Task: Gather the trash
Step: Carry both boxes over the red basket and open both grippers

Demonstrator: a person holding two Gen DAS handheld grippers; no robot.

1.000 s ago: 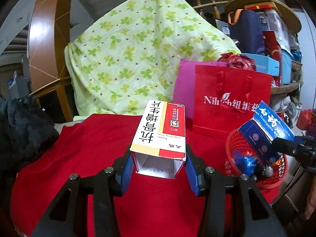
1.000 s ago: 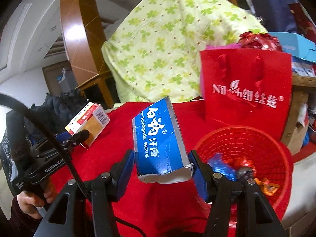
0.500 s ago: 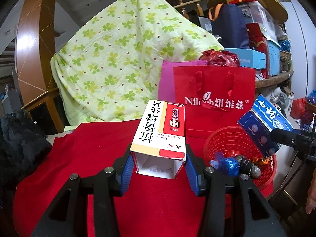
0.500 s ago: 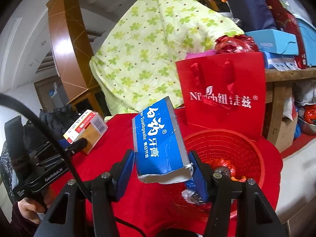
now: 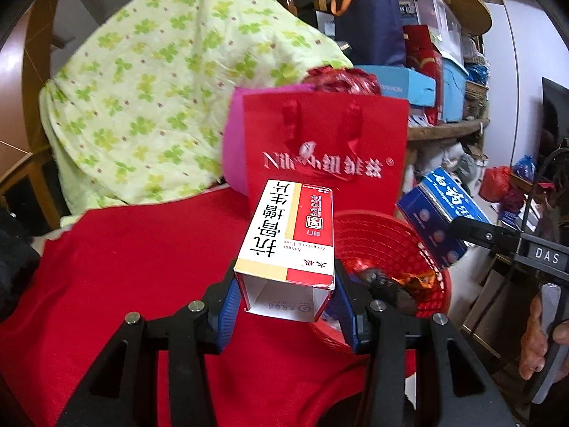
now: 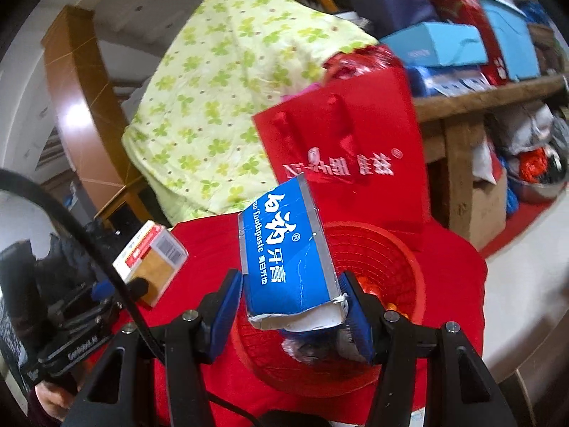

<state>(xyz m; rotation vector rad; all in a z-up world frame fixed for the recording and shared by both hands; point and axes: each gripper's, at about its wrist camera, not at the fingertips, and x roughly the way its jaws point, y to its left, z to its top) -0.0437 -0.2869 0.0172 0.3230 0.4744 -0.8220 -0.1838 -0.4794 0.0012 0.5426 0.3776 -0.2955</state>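
My left gripper (image 5: 286, 297) is shut on a white and red medicine box (image 5: 290, 238), open at its near end, held at the left rim of the red basket (image 5: 432, 245). My right gripper (image 6: 291, 311) is shut on a blue toothpaste box (image 6: 286, 252), held over the red basket (image 6: 398, 249). The basket holds several wrappers and dark bits (image 5: 391, 284). The toothpaste box also shows in the left wrist view (image 5: 444, 213), and the medicine box in the right wrist view (image 6: 151, 259).
The table has a red cloth (image 5: 142, 249). A red gift bag (image 5: 327, 156) with a pink bag behind it stands just past the basket. A green clover quilt (image 5: 160, 106) lies behind. Cluttered shelves (image 5: 444, 71) are at the right, and the table edge drops off to the right (image 6: 480, 284).
Both grippers have moved toward the basket with their boxes. The medicine box now overlaps the basket's left rim, and the toothpaste box has tilted over the basket.
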